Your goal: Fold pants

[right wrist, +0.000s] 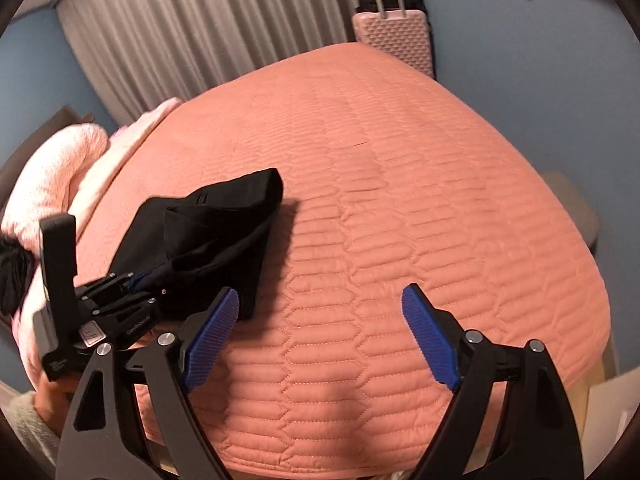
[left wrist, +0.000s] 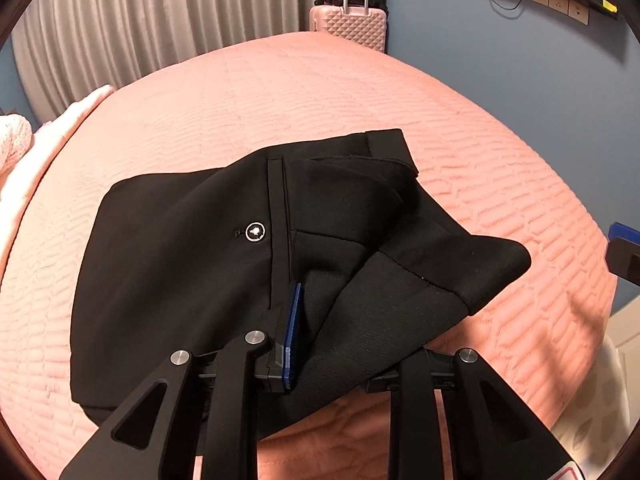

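The black pants (left wrist: 180, 256) lie folded in a thick bundle on the pink quilted bed (left wrist: 280, 92); a round button shows on the top layer. My left gripper (left wrist: 320, 332) has its jaws apart around a raised fold of the pants; the left blue pad (left wrist: 292, 332) shows, the right finger is hidden under cloth. In the right wrist view the pants (right wrist: 224, 220) sit at left with the left gripper (right wrist: 136, 284) in them. My right gripper (right wrist: 320, 344) is open and empty above bare quilt, right of the pants.
A pink suitcase (left wrist: 352, 20) stands beyond the bed's far edge by a blue wall. Grey curtains (left wrist: 160, 20) hang at the back left. Pink fluffy bedding (right wrist: 52, 168) lies at the bed's left side. The bed's near edge (right wrist: 320, 468) is just below my right gripper.
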`<state>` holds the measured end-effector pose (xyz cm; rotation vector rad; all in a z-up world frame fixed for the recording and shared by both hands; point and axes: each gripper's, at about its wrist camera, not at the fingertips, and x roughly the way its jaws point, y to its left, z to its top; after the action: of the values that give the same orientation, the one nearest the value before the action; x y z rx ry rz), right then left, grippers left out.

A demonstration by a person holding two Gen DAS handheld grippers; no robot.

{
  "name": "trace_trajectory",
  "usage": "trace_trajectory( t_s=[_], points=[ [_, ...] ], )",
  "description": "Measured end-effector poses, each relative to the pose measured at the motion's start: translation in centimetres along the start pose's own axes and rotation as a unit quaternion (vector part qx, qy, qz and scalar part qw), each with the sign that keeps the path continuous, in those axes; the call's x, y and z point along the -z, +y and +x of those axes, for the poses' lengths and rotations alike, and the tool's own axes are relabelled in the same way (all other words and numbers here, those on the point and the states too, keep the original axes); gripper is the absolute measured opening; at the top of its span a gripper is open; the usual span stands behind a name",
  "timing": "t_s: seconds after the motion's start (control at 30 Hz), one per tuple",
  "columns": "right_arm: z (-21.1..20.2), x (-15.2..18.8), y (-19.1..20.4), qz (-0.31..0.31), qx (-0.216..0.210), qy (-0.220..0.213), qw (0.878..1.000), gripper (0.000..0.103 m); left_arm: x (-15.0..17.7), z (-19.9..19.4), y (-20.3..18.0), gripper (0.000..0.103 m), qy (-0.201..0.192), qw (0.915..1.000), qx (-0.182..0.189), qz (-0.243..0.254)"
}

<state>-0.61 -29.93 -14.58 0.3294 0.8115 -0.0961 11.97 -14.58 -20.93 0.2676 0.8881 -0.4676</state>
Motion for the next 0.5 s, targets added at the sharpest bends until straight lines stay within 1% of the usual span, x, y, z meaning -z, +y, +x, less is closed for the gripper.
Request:
trace_trajectory(
  t_s=[0.03, 0.1, 0.17, 0.23, 0.3, 0.33, 0.37, 0.4, 0.43, 0.47, 0.5],
  points=[
    [0.2, -0.1, 0.2, 0.002, -0.004, 0.002, 1.000, 0.082, -0.2, -0.2, 0.2, 0.023, 0.004, 1.0000, -0.002, 0.001],
    [0.6, -0.1, 0.8, 0.009, -0.015, 0.005, 1.000, 0.082, -1.1, 0.1, 0.0, 0.023, 0.018, 0.9992, -0.009, -0.034],
    [0.6, -0.2, 1.1, 0.013, -0.014, 0.003, 1.000, 0.082, -2.2, 0.1, -0.7, 0.023, 0.012, 0.9976, -0.025, -0.064],
    [0.5, -0.3, 1.4, 0.011, -0.016, 0.002, 1.000, 0.082, -2.7, 0.8, -1.4, 0.023, 0.018, 0.9970, -0.031, -0.068],
    [0.5, -0.4, 1.3, 0.006, -0.007, 0.008, 1.000, 0.082, -2.3, 1.8, -2.3, 0.024, 0.058, 0.9964, -0.030, -0.055],
    [0.5, -0.4, 1.2, 0.006, -0.005, 0.011, 1.000, 0.082, -1.9, 0.6, -3.0, 0.024, 0.044, 0.9978, -0.040, -0.030],
    [0.3, -0.5, 1.0, 0.006, -0.004, 0.011, 1.000, 0.082, -1.7, -0.6, -3.1, 0.024, 0.032, 0.9987, -0.036, -0.015],
    [0.1, -0.5, 0.8, 0.006, -0.003, 0.009, 1.000, 0.082, -1.2, -1.6, -3.1, 0.029, 0.027, 0.9994, -0.020, -0.011],
    [0.0, -0.5, 0.6, 0.005, -0.001, 0.009, 1.000, 0.083, -0.6, -2.8, -2.7, 0.034, 0.024, 0.9996, 0.006, -0.015],
    [0.2, -0.5, 0.4, 0.002, 0.002, 0.013, 1.000, 0.083, 0.4, -4.3, -1.9, 0.037, 0.026, 0.9983, 0.043, -0.031],
    [0.4, -0.5, 0.3, 0.000, 0.005, 0.015, 1.000, 0.083, 1.1, -5.4, -1.1, 0.039, 0.026, 0.9968, 0.061, -0.044]
  ],
)
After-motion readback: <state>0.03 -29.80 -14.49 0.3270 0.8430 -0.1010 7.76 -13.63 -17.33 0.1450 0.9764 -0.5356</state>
